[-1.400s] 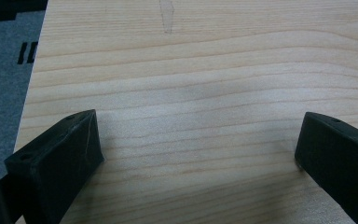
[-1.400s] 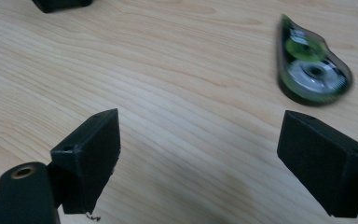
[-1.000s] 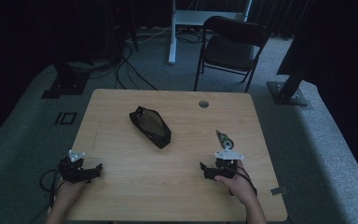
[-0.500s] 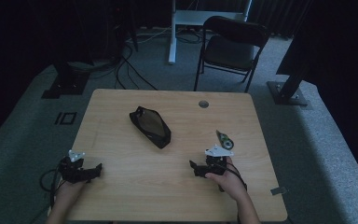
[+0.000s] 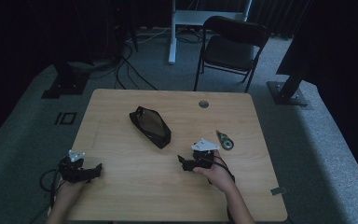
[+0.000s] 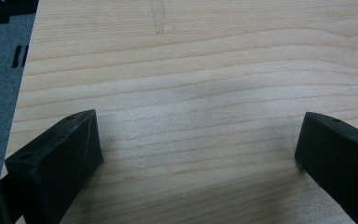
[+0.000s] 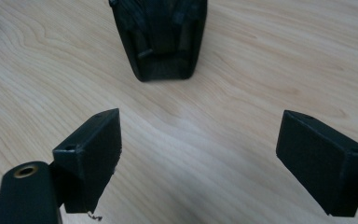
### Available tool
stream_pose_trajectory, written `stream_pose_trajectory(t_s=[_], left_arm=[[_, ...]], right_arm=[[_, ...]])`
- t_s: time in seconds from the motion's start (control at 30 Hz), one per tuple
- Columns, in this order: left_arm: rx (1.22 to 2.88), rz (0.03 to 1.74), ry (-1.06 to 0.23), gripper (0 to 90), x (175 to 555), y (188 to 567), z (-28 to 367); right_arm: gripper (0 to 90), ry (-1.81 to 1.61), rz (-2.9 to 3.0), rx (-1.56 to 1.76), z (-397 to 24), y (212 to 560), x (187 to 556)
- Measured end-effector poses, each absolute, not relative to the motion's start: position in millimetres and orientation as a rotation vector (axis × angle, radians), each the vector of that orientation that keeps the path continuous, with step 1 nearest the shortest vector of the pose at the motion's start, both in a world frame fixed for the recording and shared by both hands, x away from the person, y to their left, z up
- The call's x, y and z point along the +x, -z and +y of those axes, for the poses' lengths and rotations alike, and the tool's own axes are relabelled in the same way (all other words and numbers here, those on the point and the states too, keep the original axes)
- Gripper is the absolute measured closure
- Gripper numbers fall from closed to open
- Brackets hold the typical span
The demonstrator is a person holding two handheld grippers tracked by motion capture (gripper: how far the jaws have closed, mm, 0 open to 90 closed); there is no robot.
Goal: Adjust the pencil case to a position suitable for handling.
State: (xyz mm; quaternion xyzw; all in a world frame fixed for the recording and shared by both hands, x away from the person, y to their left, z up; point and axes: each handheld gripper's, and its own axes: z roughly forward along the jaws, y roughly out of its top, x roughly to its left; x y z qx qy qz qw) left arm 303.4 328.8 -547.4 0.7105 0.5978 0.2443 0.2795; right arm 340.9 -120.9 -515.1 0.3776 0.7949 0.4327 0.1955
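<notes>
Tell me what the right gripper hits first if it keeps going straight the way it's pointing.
Most likely the black pouch. In the right gripper view it lies dead ahead of the right gripper, whose jaws stand open over bare table, with nothing between. The exact gap is hard to judge.

Pale wood-grain bench point(image 7: 242, 60), smooth and matt; black pouch point(image 7: 161, 35) at upper centre looks like ribbed cloth; the tongs' jaws are matt black plastic.

The pouch point(image 5: 150, 126) was black, long and soft, with a mesh-like panel on top; it lay flat on the table, mid-board, set diagonally; in the right gripper view its near end point(image 7: 161, 37) stood narrow and blunt, zip lines running along it.
</notes>
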Motion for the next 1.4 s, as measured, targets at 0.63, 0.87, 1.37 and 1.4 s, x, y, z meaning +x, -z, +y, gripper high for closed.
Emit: stream_pose_trajectory(t_s=[0.63,0.87,1.37,1.4], left_arm=[[1.907,1.604,-0.654,0.5,303.4,547.3,328.9],[1.907,1.604,-0.653,0.5,303.4,547.3,328.9],[1.907,1.604,-0.654,0.5,303.4,547.3,328.9],[1.907,1.604,-0.654,0.5,303.4,547.3,328.9]], right_arm=[[22.1,-1.239,2.229,0.965,-86.5,507.9,361.7],[31.8,-1.232,2.244,0.946,-72.8,511.9,371.2],[50.7,-1.247,2.289,0.862,-59.3,515.0,387.1],[51.7,-1.243,2.291,0.859,-58.4,515.0,388.2]])
